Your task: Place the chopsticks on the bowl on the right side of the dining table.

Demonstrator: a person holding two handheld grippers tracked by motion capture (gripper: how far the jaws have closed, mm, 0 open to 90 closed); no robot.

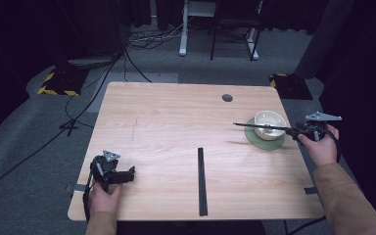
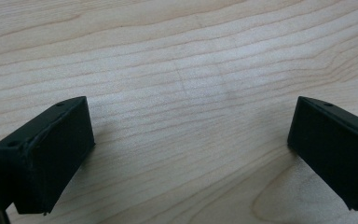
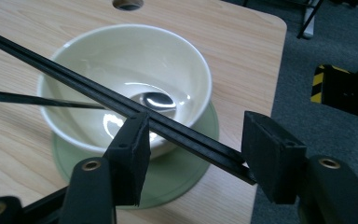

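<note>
Chopsticks (image 3: 121, 105) are lying clamped in the right gripper (image 3: 193, 158) above a bowl (image 3: 121, 84) on the pale wooden table (image 1: 166, 127), over grey carpet (image 1: 24, 127), while the left gripper (image 2: 191, 149) is gaping empty.

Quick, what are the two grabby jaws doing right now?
Left gripper: open, nothing between the jaws, just bare table.
Right gripper: gripping a pair of black chopsticks lengthwise, over the white bowl.

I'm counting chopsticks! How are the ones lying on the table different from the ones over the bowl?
The table chopsticks lie flat, pointing toward the person; the raised chopsticks run sideways over the bowl. Nothing touches the table chopsticks; the right gripper holds the raised chopsticks. Both are black.
</note>
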